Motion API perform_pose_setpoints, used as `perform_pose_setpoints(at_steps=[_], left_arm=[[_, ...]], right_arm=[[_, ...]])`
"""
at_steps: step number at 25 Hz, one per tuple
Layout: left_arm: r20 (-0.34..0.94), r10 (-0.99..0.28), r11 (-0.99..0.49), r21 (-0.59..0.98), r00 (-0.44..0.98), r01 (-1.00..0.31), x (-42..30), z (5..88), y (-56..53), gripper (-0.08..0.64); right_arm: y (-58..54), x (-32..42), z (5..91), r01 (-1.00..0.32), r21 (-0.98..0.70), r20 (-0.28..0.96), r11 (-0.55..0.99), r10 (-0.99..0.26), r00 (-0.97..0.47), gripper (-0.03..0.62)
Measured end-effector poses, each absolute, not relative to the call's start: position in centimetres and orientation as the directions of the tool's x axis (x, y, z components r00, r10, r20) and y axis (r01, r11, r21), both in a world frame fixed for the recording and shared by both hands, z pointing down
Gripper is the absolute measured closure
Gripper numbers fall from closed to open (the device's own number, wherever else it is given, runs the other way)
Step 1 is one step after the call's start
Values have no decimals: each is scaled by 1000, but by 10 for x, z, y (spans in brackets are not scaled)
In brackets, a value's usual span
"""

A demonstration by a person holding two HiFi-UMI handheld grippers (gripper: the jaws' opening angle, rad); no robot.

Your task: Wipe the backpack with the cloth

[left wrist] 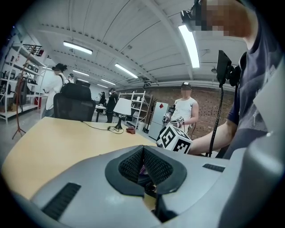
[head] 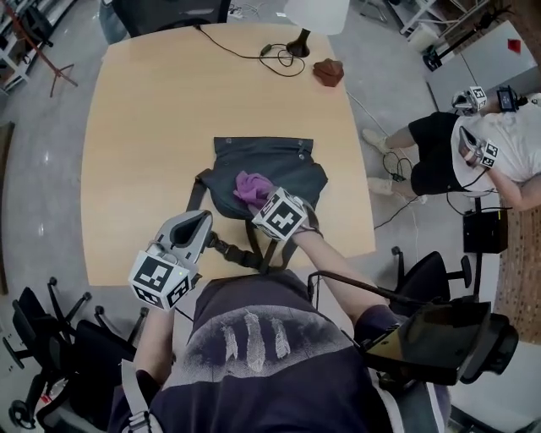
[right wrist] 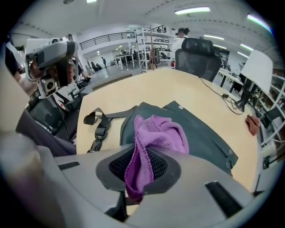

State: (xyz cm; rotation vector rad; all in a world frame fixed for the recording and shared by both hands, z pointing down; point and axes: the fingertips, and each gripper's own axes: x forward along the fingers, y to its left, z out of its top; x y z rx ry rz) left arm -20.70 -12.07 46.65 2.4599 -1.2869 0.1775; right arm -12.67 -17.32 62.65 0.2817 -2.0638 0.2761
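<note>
The left grey moulded-plastic gripper [left wrist: 144, 165] and the matching right gripper [right wrist: 139, 168] each carry black mesh-textured pads [left wrist: 130, 164] and a white cube with black square markers [head: 161, 280]. At six o'clock in the head view, the person's dark navy short-sleeved T-shirt [head: 254, 372] bears a pale streaked print.

backpack [head: 283, 162] on table [head: 144, 127], near edge | cloth [head: 248, 187] on backpack | right gripper [head: 259, 200] at cloth | left gripper [head: 201, 223] near-left of backpack | lamp [head: 316, 12] at far edge

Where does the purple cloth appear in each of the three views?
Head view: cloth at centre, on the backpack.
Left gripper view: not clearly visible.
Right gripper view: centre, held in the right gripper.
Shared landmark: the white lamp, in all three views.
</note>
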Motion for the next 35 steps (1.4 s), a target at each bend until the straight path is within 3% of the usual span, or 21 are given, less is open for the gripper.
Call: perform_pose_setpoints(at_steps=[9,13,17,22,24,32,35], left_arm=[[271,-775,-516,250,571,-819,-206,463,-127,551],[281,-771,-515,252,571,-819,-205,463,-128,551],[269,-790,-500,238,551,-832,-210,456,-133,552],[280,-817,-457,218,504,-863,-230,456,-136,552],[295,-820,-441,222,491,-870,-235,461,-133,551],[324,-822,-417,219,469,-882,-247,465,-127,551],[331,-821,-412,222,466,-884,-250,467,-127,551]], right_arm=[[-149,-163,627,-241,-274,825,931,99,-556,563],[-129,-184,611,-169,-394,737,904,200,-646,563],[-127,-211,579,-132,-579,527,805,246,-813,563],[-184,-226,529,-90,-855,172,511,115,-978,563],[-206,-234,529,-88,-914,121,397,60,-991,563],[-237,-246,617,-418,-755,498,506,26,-867,563],[-239,-243,628,-465,-567,661,680,38,-750,563]])
